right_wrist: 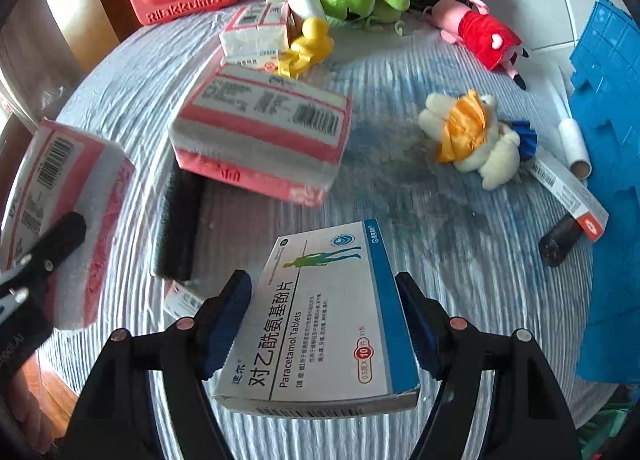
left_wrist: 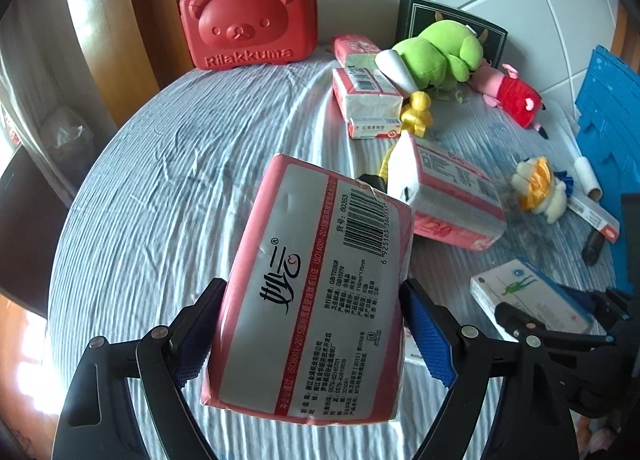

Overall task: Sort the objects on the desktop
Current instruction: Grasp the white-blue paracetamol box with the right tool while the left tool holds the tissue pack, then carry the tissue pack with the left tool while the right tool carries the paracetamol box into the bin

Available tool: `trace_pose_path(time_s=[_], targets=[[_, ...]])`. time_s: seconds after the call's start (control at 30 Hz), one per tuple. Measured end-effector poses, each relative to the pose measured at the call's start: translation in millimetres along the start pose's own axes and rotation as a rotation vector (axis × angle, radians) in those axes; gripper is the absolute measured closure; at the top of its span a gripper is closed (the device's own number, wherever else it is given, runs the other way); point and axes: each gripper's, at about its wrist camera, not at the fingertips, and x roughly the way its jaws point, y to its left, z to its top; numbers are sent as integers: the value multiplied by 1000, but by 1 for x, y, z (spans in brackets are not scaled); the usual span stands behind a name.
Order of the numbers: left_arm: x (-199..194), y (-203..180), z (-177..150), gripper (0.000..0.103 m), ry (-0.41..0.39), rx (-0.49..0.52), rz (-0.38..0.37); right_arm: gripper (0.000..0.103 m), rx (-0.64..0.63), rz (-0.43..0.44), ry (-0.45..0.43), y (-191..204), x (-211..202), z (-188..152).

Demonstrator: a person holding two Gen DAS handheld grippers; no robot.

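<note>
My left gripper (left_wrist: 314,324) is shut on a pink tissue pack (left_wrist: 316,284) and holds it above the striped tablecloth (left_wrist: 160,200); the pack also shows at the left of the right wrist view (right_wrist: 64,200). My right gripper (right_wrist: 324,320) is shut on a white and blue paracetamol box (right_wrist: 324,320), lifted off the cloth; the box also shows in the left wrist view (left_wrist: 528,296). A stack of two pink tissue packs (right_wrist: 260,132) lies mid-table.
At the back stand a red Rilakkuma case (left_wrist: 248,16), more tissue packs (left_wrist: 366,94), a yellow toy (left_wrist: 418,112), a green plush (left_wrist: 440,52) and a pink pig plush (left_wrist: 516,96). A blue crate (right_wrist: 604,132), a small doll (right_wrist: 476,136), a black object (right_wrist: 180,220) and a medicine box (right_wrist: 568,196) lie nearby.
</note>
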Motion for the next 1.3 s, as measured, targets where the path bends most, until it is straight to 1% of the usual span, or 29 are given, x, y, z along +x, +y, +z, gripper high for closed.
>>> trace_pose_path(time_s=[0.1,0.17,0.2,0.23,0.27,0.3,0.37,0.4,0.43,0.57,0.73,0.83,0.9,1.03,1.17,1.3], targets=[[6,-4,-13,17,35,-7,5,31,-14,-15,87,-6,20,-13],[9,-7,-20,17,49,-13,12,29,-10,-24,121,-10,31,-21],[8,-8,-22,17,48,-15,16,28,-4,-20,125,-12,34,-23],[7,-9,-23,17,47,-18,20,24,2,-15,123,-14,36,-24],[7,-11,-25,17,47,-21,25,21,3,-10,116,-16,36,-24],[6,-12,-27,17,46,-24,29,20,-1,-4,111,-17,36,-23],[4,-15,-30,17,45,-29,37,22,-11,6,96,-18,34,-23],[4,-16,-32,17,44,-32,41,27,-13,9,87,-19,31,-24],[0,-17,-32,17,34,-33,47,31,-12,14,74,-21,27,-24],[-22,-18,-25,17,-12,-43,60,31,-20,34,16,-25,1,-23],[-55,-12,-12,17,-78,-69,74,31,-65,77,-106,-17,-55,-11],[-79,-2,-3,17,-125,-93,93,31,-110,104,-185,-2,-93,-2],[-94,7,4,17,-152,-111,107,31,-142,118,-237,15,-116,5],[-119,24,18,17,-196,-142,124,31,-192,133,-331,43,-150,21],[-140,30,34,17,-250,-136,115,31,-207,129,-407,56,-185,33],[-156,19,53,17,-296,-102,76,31,-183,92,-472,53,-216,40]])
